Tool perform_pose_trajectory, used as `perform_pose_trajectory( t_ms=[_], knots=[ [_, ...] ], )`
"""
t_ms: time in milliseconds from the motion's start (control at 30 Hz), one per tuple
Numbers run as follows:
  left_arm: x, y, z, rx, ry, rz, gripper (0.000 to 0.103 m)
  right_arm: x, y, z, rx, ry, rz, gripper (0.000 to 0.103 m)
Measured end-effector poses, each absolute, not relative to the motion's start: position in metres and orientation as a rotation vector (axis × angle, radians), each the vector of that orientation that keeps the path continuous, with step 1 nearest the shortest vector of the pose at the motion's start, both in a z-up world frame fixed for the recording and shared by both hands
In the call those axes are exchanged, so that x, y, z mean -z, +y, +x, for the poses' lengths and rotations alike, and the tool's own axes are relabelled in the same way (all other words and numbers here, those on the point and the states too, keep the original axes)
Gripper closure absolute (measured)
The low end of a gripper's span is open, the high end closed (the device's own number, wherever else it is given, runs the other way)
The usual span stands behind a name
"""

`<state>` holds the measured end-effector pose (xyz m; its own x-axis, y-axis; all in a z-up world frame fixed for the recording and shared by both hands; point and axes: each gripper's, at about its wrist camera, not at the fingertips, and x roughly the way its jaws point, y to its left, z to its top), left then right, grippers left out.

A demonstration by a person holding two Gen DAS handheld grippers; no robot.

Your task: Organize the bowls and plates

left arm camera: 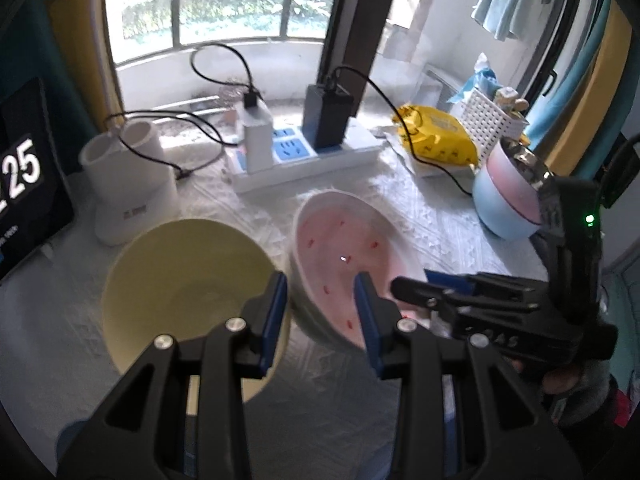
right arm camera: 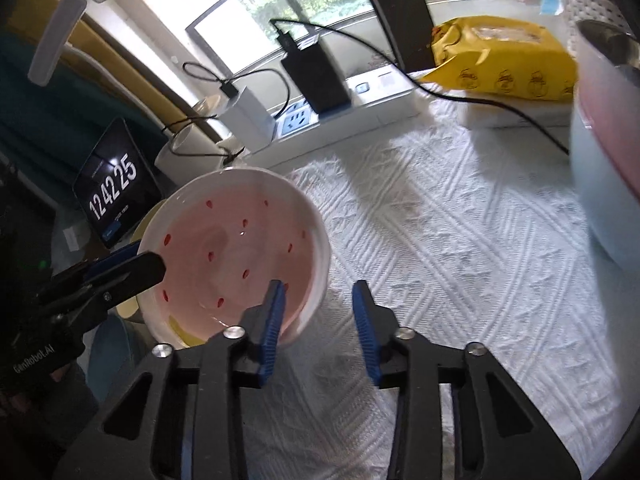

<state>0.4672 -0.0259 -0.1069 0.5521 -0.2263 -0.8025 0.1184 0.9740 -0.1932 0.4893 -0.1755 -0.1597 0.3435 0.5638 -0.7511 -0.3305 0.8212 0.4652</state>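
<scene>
A pink bowl with red specks (left arm camera: 344, 256) (right arm camera: 236, 252) is tilted above the white cloth. My left gripper (left arm camera: 320, 312) is open, with the bowl's near rim between its blue pads; its finger (right arm camera: 132, 268) lies over the bowl's left rim in the right wrist view. My right gripper (right arm camera: 318, 316) is open and empty, its left pad next to the bowl's right rim; it shows from the side (left arm camera: 420, 292) in the left wrist view. A pale yellow bowl (left arm camera: 180, 292) sits on the cloth left of the pink one. A stack of a pink bowl in a blue bowl (left arm camera: 508, 200) (right arm camera: 604, 168) stands at the right.
A white power strip (left arm camera: 304, 156) with chargers and cables lies at the back. Two white cups (left arm camera: 128, 168) and a tablet showing a clock (right arm camera: 114, 192) are at the left. A yellow packet (left arm camera: 436, 136) and a white basket (left arm camera: 488, 124) are at the back right.
</scene>
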Motion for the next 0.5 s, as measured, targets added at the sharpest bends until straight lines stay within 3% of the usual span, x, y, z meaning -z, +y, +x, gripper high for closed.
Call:
perform_pose_trajectory(
  t_ms=[200,500],
  knots=[
    [0.107,-0.029,0.469,0.204,0.958,-0.09,0.068,0.167,-0.159,0.487,-0.635,1.093,0.203,0.077],
    [0.11,-0.047,0.474,0.301,1.011,-0.015,0.068,0.153,-0.178,0.483,-0.557,1.063,0.189,0.079]
  ],
)
